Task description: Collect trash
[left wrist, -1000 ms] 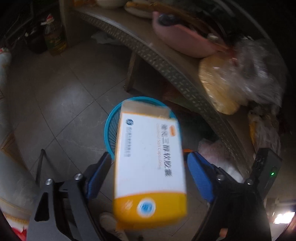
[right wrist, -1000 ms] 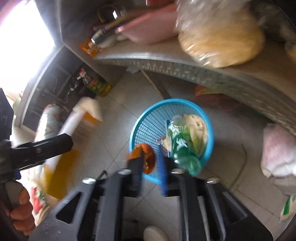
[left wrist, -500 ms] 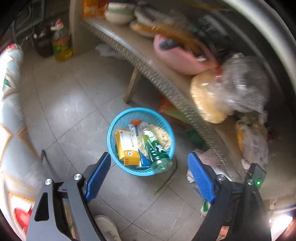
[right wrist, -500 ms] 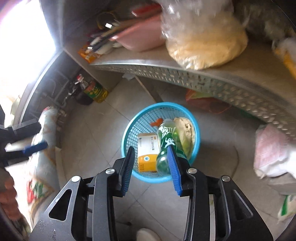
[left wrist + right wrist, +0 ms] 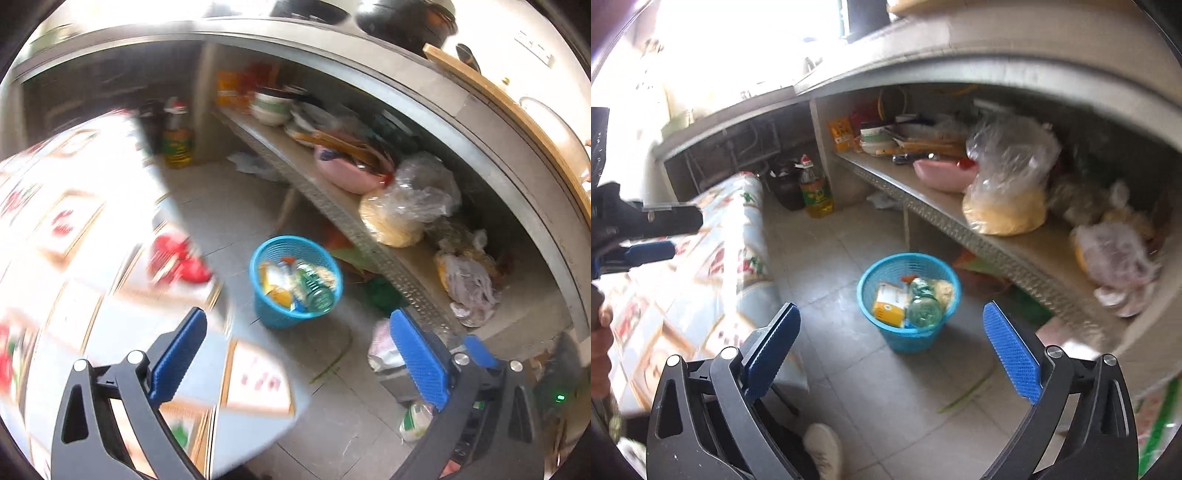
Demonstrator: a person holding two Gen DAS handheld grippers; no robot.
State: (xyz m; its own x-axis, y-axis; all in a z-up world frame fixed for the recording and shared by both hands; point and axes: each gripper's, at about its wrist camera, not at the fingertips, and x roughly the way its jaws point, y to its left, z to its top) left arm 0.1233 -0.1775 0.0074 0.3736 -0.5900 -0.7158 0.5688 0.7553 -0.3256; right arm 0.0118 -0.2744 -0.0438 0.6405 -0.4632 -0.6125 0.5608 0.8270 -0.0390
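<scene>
A blue mesh waste basket (image 5: pixel 275 317) (image 5: pixel 912 338) stands on the tiled floor beside a low shelf. In it lie a white and orange medicine box (image 5: pixel 889 304) (image 5: pixel 275 286), a green plastic bottle (image 5: pixel 923 308) (image 5: pixel 314 291) and a beige wad. My left gripper (image 5: pixel 299 365) is open and empty, held well above and back from the basket. My right gripper (image 5: pixel 897 350) is open and empty, also raised above the basket. The left gripper also shows at the left edge of the right wrist view (image 5: pixel 646 236).
A table with a patterned cloth (image 5: pixel 713 266) (image 5: pixel 74 280) stands left of the basket. A metal shelf (image 5: pixel 945 218) holds a pink basin (image 5: pixel 942 177), bagged food (image 5: pixel 1004 206) and bowls. An oil bottle (image 5: pixel 814 192) stands on the floor. Bags (image 5: pixel 384 347) lie by the shelf.
The medicine box left my left gripper and now lies in the basket. My right gripper opened wide. Both grippers rose and pulled back from the basket.
</scene>
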